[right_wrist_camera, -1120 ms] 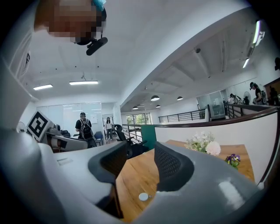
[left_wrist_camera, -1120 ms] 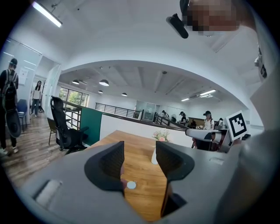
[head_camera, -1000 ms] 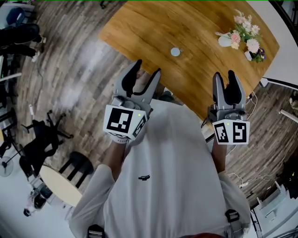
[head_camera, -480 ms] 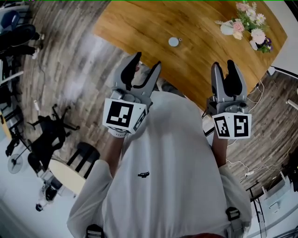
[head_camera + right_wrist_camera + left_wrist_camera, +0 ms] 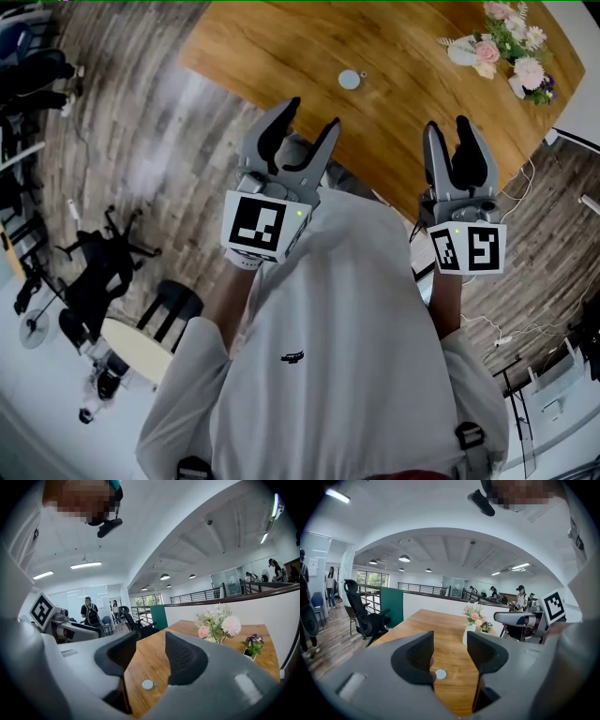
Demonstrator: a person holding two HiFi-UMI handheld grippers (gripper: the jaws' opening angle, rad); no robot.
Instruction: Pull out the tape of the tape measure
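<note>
Left tongs (image 5: 311,114): jaws apart, empty.
Right tongs (image 5: 448,127): jaws apart, empty.
Tape measure (image 5: 350,80): on bench (image 5: 281,47), ahead between both; left looks nearer.

The person wears a white shirt (image 5: 347,309) with a small dark logo (image 5: 292,357) on the chest. A black strap buckle (image 5: 466,436) sits low at each side. The left gripper (image 5: 311,114) and the right gripper (image 5: 448,125) have grey bodies and black ribbed pads (image 5: 421,652). Each one carries a white cube (image 5: 258,225) with black square markers. A small green light (image 5: 298,214) shines on the left cube.
</note>
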